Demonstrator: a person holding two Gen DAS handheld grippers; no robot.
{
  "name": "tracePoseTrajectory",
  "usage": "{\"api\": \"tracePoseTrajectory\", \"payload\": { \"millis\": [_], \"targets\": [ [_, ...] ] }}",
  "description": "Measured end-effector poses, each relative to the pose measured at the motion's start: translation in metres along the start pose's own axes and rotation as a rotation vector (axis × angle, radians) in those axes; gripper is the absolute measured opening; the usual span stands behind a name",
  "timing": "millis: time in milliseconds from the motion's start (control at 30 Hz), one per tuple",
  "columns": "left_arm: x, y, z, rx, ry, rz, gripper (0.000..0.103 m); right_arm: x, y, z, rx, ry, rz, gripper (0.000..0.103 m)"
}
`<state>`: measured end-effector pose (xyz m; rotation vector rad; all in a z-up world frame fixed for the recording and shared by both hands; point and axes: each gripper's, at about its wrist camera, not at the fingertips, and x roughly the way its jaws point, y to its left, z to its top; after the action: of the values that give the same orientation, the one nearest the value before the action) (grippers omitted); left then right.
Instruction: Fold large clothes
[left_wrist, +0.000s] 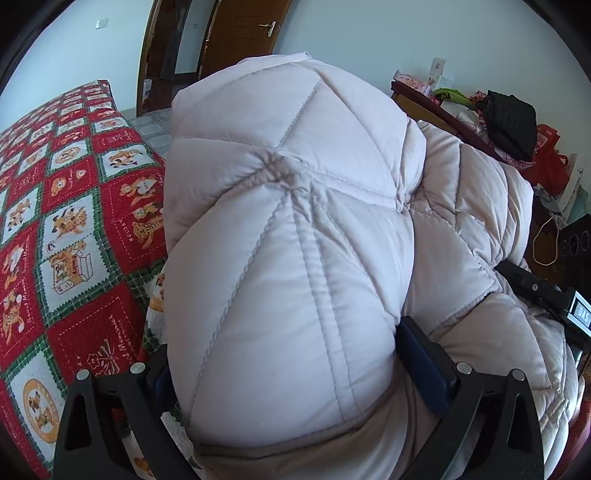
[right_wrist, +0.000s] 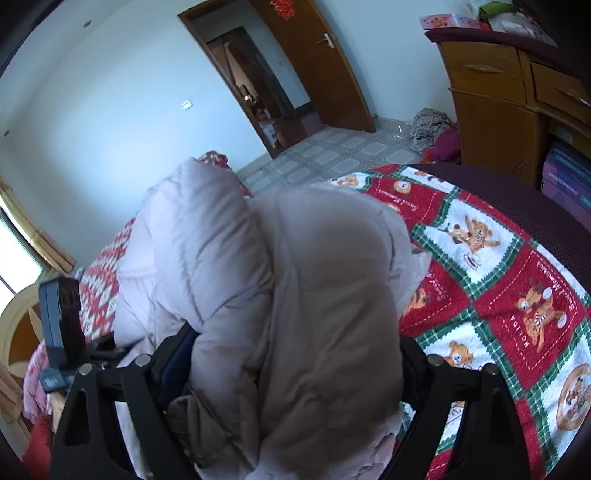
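A pale pink quilted puffer jacket (left_wrist: 288, 184) lies bunched on a bed with a red and green bear-print bedspread (left_wrist: 74, 221). My left gripper (left_wrist: 288, 354) stands wide, and a puffy fold of the jacket fills the gap between its fingers; the blue right pad (left_wrist: 424, 369) lies against the fabric without squeezing it. In the right wrist view the jacket (right_wrist: 207, 240) is heaped up, and a fold bulges between the wide fingers of my right gripper (right_wrist: 295, 343). The bedspread (right_wrist: 498, 295) shows to its right. The right gripper's body (left_wrist: 546, 295) rests at the jacket's right side.
An open wooden door (right_wrist: 325, 66) and tiled floor (right_wrist: 332, 155) lie beyond the bed. A wooden desk (right_wrist: 498, 103) stands at the right with clutter on top (left_wrist: 509, 122). Clothes (right_wrist: 432, 129) are piled on the floor beside it.
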<state>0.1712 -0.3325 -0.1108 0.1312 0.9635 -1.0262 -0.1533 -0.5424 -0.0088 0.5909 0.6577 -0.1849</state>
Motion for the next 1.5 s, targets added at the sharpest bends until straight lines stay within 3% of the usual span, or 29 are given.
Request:
{"api": "tracePoseTrajectory", "payload": {
  "millis": [100,267,367,533,567,633,700,800,900,967,1200,1367,1500],
  "targets": [
    [0.002,0.006,0.001,-0.021,-0.003,-0.019,0.102,0.023,0.008,-0.012,0.016,0.043,0.104,0.083],
    [0.003,0.001,0.003,0.014,-0.002,0.018,0.102,0.039,-0.020,-0.025,0.148,0.090,0.151,0.094],
    [0.004,-0.002,0.003,0.023,-0.004,0.020,0.102,0.013,-0.024,-0.019,0.115,0.048,0.082,0.095],
    [0.004,-0.001,0.003,0.018,-0.003,0.023,0.102,-0.063,0.003,0.006,-0.045,-0.186,-0.126,0.094],
    [0.004,-0.002,0.003,0.018,-0.002,0.027,0.102,-0.074,0.011,0.013,-0.072,-0.212,-0.128,0.089],
    [0.004,-0.006,0.004,0.022,-0.001,0.047,0.102,-0.082,0.031,0.023,-0.125,-0.215,-0.094,0.068],
    [0.004,-0.014,0.005,0.041,0.001,0.080,0.102,-0.074,0.061,0.033,-0.199,-0.176,-0.099,0.049],
    [0.004,-0.020,0.006,0.065,0.004,0.105,0.102,-0.042,0.095,0.041,-0.266,-0.085,-0.114,0.046],
    [0.005,-0.018,0.005,0.069,0.005,0.104,0.102,0.008,0.083,0.040,-0.244,-0.007,-0.266,0.046],
    [0.005,-0.016,0.006,0.070,0.008,0.096,0.102,0.026,0.064,0.035,-0.153,0.030,-0.267,0.046],
    [0.015,-0.021,0.013,0.091,0.005,0.110,0.103,0.042,0.035,0.018,-0.061,-0.001,-0.264,0.046],
    [0.019,-0.018,0.014,0.061,0.008,0.101,0.103,0.059,0.041,0.010,-0.111,-0.008,-0.340,0.046],
    [0.020,-0.018,0.012,0.055,-0.003,0.099,0.103,0.064,0.033,0.003,-0.094,-0.039,-0.348,0.045]
  ]
}}
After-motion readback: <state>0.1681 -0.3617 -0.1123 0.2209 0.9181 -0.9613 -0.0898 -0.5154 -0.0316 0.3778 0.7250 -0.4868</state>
